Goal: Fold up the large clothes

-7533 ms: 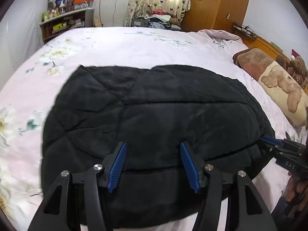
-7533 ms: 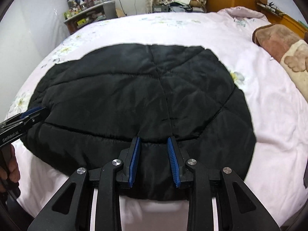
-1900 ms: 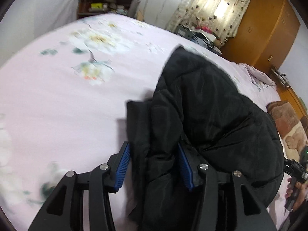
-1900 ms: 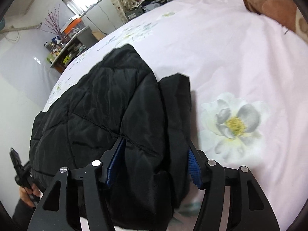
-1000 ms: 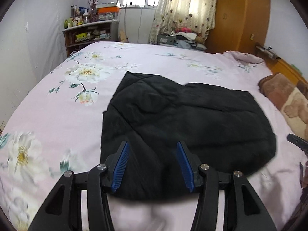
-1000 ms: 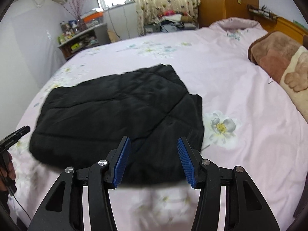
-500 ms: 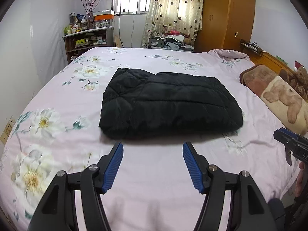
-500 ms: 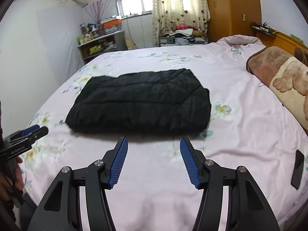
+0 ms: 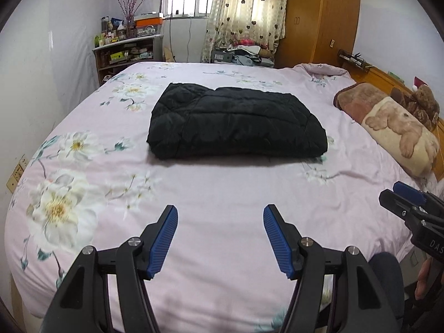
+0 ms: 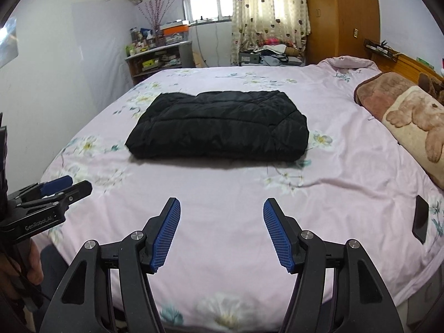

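A black quilted jacket lies folded into a thick rectangle in the middle of the pink floral bed. It also shows in the right wrist view. My left gripper is open and empty, held above the near part of the bed, well back from the jacket. My right gripper is open and empty too, also well back from it. The right gripper shows at the right edge of the left wrist view, and the left gripper shows at the left edge of the right wrist view.
A brown and cream bear-print pillow lies along the bed's right side by the wooden headboard. A dark phone lies on the bed at the near right. A shelf, a wardrobe and piled clothes stand beyond the bed.
Both grippers let go of the jacket and pulled back toward the near edge of the bed. The jacket went from half folded to a compact rectangle lying still.
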`<state>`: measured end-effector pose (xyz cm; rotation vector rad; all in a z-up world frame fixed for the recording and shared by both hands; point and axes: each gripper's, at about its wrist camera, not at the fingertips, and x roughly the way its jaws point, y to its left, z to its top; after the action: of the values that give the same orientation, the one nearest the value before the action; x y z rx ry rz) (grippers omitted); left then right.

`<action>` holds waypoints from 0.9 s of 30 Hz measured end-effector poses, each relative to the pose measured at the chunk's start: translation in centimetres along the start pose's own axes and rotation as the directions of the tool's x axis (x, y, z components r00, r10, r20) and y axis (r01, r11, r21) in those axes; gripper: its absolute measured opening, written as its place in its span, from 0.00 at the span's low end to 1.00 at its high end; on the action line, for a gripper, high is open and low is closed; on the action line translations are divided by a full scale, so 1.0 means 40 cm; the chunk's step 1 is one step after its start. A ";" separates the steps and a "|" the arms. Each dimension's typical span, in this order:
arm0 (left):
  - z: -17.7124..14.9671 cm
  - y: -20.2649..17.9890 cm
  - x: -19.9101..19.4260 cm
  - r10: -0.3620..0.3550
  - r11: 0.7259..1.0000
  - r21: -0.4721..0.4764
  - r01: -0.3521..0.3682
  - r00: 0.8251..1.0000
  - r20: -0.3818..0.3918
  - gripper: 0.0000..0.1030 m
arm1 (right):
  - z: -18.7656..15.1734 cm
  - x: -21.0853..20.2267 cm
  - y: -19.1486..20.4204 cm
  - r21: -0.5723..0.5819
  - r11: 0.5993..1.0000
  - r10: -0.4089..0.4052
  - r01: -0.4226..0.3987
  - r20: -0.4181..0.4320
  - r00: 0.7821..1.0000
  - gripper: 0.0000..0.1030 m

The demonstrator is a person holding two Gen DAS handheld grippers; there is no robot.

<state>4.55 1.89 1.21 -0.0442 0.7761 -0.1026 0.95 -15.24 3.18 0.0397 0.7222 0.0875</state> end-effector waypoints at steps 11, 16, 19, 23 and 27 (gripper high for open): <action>-0.046 0.016 -0.025 -0.008 0.999 -0.046 0.007 1.000 -0.024 0.64 | -0.038 -0.024 0.028 -0.022 1.000 -0.014 0.013 -0.009 1.000 0.61; -0.047 0.013 -0.024 0.002 0.999 -0.041 -0.003 1.000 -0.019 0.64 | -0.040 -0.024 0.031 -0.023 0.999 -0.024 0.024 -0.011 1.000 0.61; -0.046 0.010 -0.022 0.003 0.999 -0.042 -0.004 1.000 -0.023 0.64 | -0.040 -0.025 0.033 -0.023 0.999 -0.031 0.031 -0.012 0.999 0.61; -0.046 0.012 -0.021 0.004 0.999 -0.042 -0.005 1.000 -0.023 0.64 | -0.041 -0.023 0.037 -0.023 0.999 -0.036 0.036 -0.012 0.999 0.61; -0.048 0.009 -0.020 0.007 0.999 -0.040 -0.007 1.000 -0.023 0.64 | -0.042 -0.021 0.038 -0.022 0.999 -0.039 0.039 -0.014 0.999 0.61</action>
<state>2.67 2.32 0.39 -0.0786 0.8015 -0.0809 -0.86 -13.80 2.58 0.0039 0.7357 0.0583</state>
